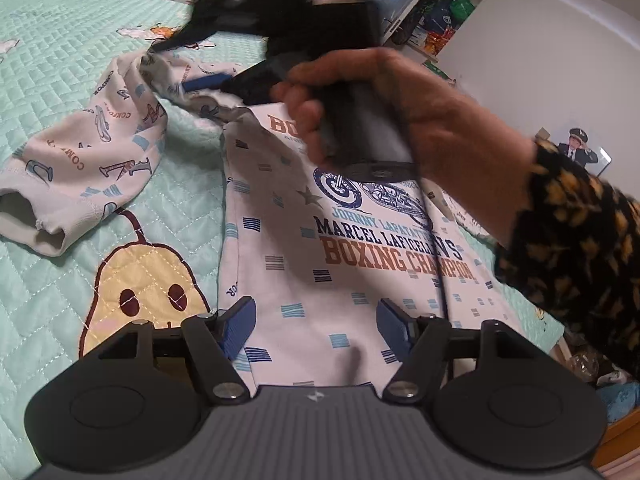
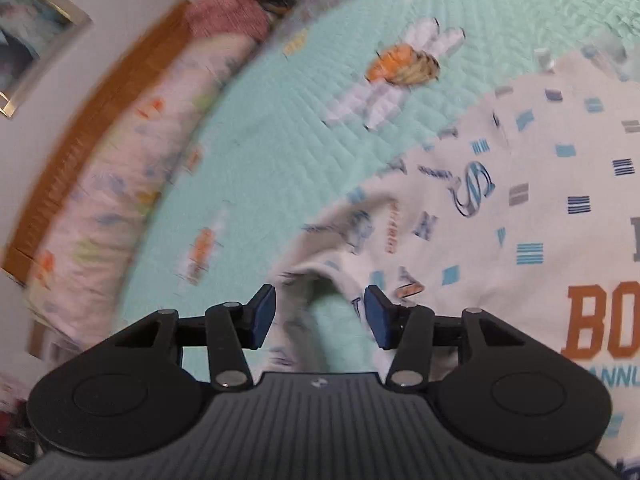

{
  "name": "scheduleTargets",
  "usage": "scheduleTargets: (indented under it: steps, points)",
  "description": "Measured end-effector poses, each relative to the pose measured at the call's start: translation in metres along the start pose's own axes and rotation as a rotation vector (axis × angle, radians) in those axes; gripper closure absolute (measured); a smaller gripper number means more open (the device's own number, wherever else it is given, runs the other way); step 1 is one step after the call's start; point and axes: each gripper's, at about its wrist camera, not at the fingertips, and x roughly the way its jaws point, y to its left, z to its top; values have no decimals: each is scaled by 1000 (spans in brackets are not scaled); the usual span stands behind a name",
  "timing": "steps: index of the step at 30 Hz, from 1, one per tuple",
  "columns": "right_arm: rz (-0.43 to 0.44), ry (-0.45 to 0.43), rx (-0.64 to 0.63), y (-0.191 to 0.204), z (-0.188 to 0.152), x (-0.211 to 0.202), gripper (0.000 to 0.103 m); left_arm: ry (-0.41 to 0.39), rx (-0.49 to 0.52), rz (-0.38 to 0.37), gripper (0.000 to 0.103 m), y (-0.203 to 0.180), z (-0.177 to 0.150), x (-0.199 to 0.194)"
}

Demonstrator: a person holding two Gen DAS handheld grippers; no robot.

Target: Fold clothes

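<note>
Item: white printed shirt, front up on the mint quilt, long axis running away from our left gripper, whose pads stand apart over the hem, clamping nothing. Left sleeve splays outward; our right gripper, nearer the shoulder, stands apart, seemingly clear of cloth though blur hampers. Open quilt lies beyond the sleeve for moving.

1. This is a bedroom in a home: a bed with a quilted mint bedspread carrying a pear patch.
2. A cluttered shelf unit stands against the wall.
3. A framed picture hangs above the wooden headboard.
</note>
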Motion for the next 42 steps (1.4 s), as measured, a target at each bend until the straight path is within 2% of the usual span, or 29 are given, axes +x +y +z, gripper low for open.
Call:
scheduleTargets:
  steps: [3,7,10,12,19,23,26,29,32,35,38,42]
  points:
    - [18,-98,6,3,-10,-40,51,-15,-16,10,34,-2,0,-3]
    - [12,-126,70,-17,-43,-95,51,-51,-17,33,34,-6,2,-11]
    - [-24,-150,108,-39,-81,-131,51,-88,-27,44,34,-9,6,-18]
    - [-90,-200,151,-59,-99,-153,51,-111,-34,50,34,-10,9,-21]
    - [-260,-563,465,-159,-128,-278,50,-84,-48,100,34,-19,13,-12]
    - [-274,-653,572,-199,-151,-324,49,-53,-32,123,34,-28,17,0]
    - [-275,-659,593,-214,-165,-331,49,-41,-34,132,34,-34,23,7]
    - [-235,-683,611,-223,-169,-332,49,-34,-46,147,34,-38,32,15]
    - [-201,-699,618,-229,-170,-331,49,-10,-48,229,34,-39,39,28]
    - [-195,-671,572,-225,-166,-331,47,38,-91,293,34,-34,40,43]
    - [-177,-668,559,-224,-168,-332,45,36,-76,313,34,-35,38,44]
    - [-218,-702,577,-224,-172,-343,45,44,-104,288,34,-29,41,38]
